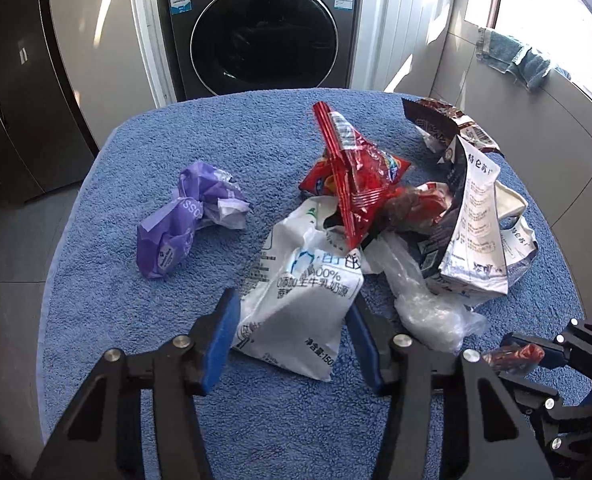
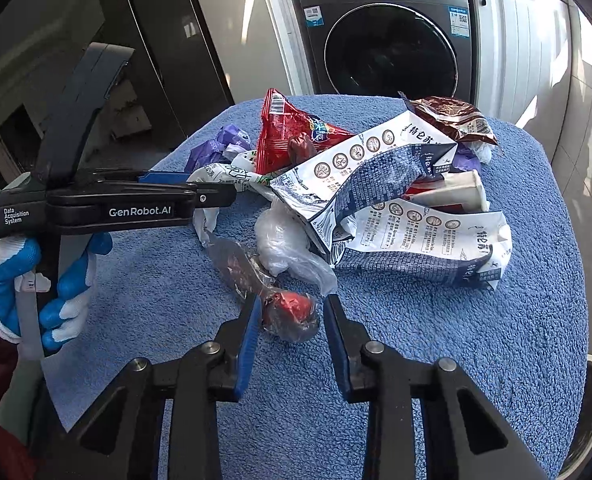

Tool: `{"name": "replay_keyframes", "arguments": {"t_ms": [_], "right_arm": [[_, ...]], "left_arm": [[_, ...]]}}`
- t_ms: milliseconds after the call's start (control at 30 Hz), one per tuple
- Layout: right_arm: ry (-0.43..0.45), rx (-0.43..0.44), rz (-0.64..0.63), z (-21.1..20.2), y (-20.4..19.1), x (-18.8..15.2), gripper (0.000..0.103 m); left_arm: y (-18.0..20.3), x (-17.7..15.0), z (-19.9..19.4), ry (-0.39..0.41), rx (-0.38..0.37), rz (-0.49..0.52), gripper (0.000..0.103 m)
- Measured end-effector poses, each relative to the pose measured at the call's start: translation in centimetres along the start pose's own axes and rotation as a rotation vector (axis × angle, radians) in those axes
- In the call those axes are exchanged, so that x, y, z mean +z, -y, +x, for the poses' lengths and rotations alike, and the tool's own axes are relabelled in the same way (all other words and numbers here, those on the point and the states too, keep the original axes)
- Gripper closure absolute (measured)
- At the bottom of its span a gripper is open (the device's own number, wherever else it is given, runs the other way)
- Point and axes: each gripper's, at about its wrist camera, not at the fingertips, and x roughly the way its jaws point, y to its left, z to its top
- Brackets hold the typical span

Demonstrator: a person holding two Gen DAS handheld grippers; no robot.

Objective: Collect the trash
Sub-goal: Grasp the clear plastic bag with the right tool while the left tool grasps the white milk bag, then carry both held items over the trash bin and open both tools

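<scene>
Readable print on the gripper, the packets and the washer

The left gripper (image 2: 216,196), at nine o'clock in the right wrist view, carries "GenRobot.AI" on its side and "Data Acquisition System" on its rear block. The white milk bag (image 1: 296,300) shows "00%" and "150" among Chinese characters. The purple wrapper (image 1: 176,224), at nine o'clock from the bag, shows the letters "SSO". The washing machine (image 2: 388,40), at twelve o'clock, bears "Haier"; its stickers are too small to read.
</scene>
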Motion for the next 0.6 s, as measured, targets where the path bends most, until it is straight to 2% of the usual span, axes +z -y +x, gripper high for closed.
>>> {"name": "replay_keyframes", "arguments": {"t_ms": [33, 67, 133, 233, 433, 600], "right_arm": [[-0.007, 0.008, -0.002, 0.0, -0.1, -0.2, 0.090], [-0.008, 0.012, -0.005, -0.1, -0.2, -0.2, 0.090], [-0.002, 0.018, -0.015, -0.5, -0.4, -0.6, 0.091], [0.019, 0.027, -0.029, -1.5, -0.8, -0.9, 0.092], [0.099, 0.037, -0.025, -5.0, -0.8, -1.4, 0.092], [0.182, 0.002, -0.008, -8.8, 0.1, -1.7, 0.092]], "left_arm": [[-0.1, -0.1, 0.0, 0.003, -0.009, -0.004, 0.063], [-0.2, -0.2, -0.2, 0.008, -0.012, -0.008, 0.066], [-0.3, -0.5, -0.8, 0.016, -0.013, -0.014, 0.079], [-0.6, -1.4, -2.3, 0.026, -0.004, -0.017, 0.087], [-0.5, -2.9, -7.2, 0.080, 0.039, -0.021, 0.090], [1.0, -3.5, -11.5, 0.155, 0.121, 0.007, 0.090]]}}
